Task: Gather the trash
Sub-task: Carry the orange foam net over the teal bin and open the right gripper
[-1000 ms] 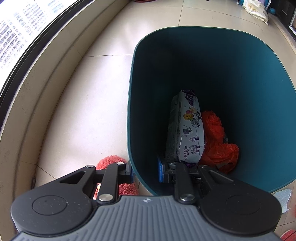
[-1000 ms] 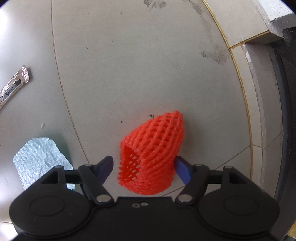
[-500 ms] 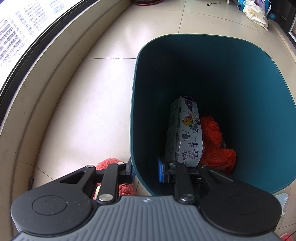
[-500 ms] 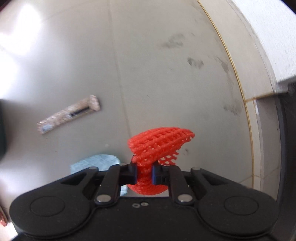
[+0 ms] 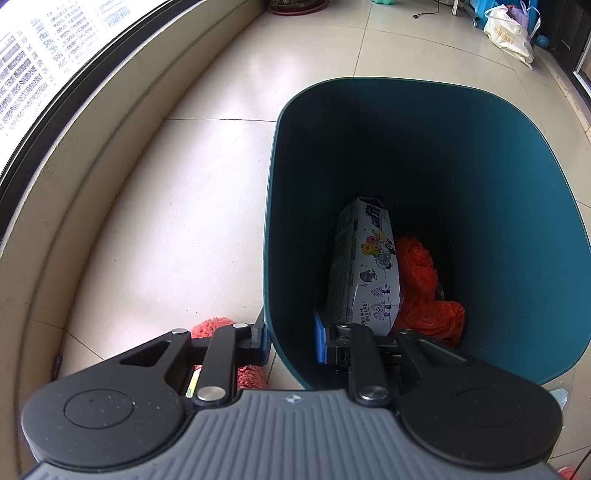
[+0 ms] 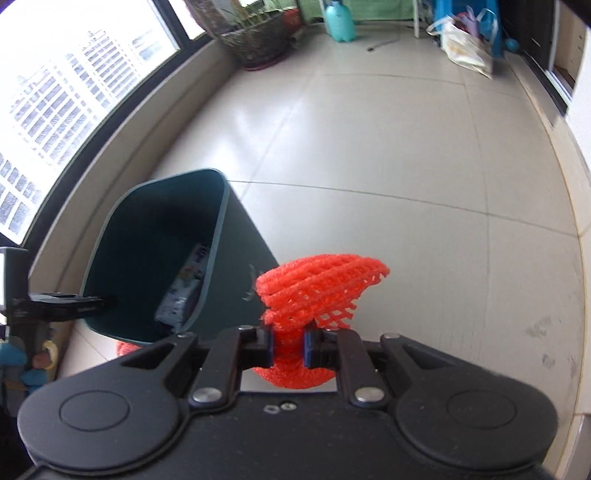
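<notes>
My left gripper is shut on the near wall of a dark teal bin, one finger outside and one inside. At the bottom of the bin lie a white printed package and a crumpled orange plastic bag. My right gripper is shut on an orange foam net and holds it in the air above the floor. In the right wrist view the bin stands tilted to the left of the net, and its open mouth faces me.
A red fuzzy thing lies on the tiles under my left gripper. A raised window ledge runs along the left. Far back are a woven plant basket, a teal bottle and a white bag.
My right gripper closed on the orange net, lifted it off the floor and swung round until the bin came into view. My left gripper kept its hold on the bin.
</notes>
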Available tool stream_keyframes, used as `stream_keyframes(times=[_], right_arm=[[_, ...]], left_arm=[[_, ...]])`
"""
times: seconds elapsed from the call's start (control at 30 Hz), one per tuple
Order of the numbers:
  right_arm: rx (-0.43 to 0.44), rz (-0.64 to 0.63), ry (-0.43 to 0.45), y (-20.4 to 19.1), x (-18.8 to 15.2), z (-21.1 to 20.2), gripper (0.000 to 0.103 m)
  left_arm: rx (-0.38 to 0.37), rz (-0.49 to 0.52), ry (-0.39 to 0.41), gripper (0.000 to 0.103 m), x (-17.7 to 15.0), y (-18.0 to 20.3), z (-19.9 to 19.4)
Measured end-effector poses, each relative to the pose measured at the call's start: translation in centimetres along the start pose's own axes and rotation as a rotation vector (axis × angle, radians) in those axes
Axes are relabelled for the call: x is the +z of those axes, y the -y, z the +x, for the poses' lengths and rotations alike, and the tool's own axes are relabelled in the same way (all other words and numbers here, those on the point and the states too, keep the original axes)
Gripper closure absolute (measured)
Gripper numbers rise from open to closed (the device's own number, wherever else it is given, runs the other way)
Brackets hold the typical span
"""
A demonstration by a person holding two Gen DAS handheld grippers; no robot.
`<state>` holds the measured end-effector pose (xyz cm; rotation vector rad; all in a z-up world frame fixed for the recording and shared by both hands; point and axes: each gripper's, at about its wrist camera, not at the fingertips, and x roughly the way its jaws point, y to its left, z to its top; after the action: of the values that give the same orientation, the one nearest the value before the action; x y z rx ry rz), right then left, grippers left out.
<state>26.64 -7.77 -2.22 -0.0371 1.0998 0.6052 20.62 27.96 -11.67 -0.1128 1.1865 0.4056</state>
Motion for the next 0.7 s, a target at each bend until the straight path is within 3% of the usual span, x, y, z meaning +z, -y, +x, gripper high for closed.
stream_keyframes(times=[0.27, 0.5, 0.7], right_arm=[[0.057, -0.182, 0.020, -8.9, 3.8, 2.0, 0.089], [0.036, -0.224, -0.016, -12.3, 5.7, 6.5, 0.089], [-0.002, -0.265, -0.064, -13.0, 4.8, 9.9, 0.087]], left_arm=[[-0.020, -0.005, 0.005, 0.081, 0.1, -0.6, -0.4], [-0.034, 0.001, 0.012, 0.081, 0.0, -1.0, -0.6], [-0.038, 0.011, 0.027, 0.081, 0.0, -1.1, -1.1]])
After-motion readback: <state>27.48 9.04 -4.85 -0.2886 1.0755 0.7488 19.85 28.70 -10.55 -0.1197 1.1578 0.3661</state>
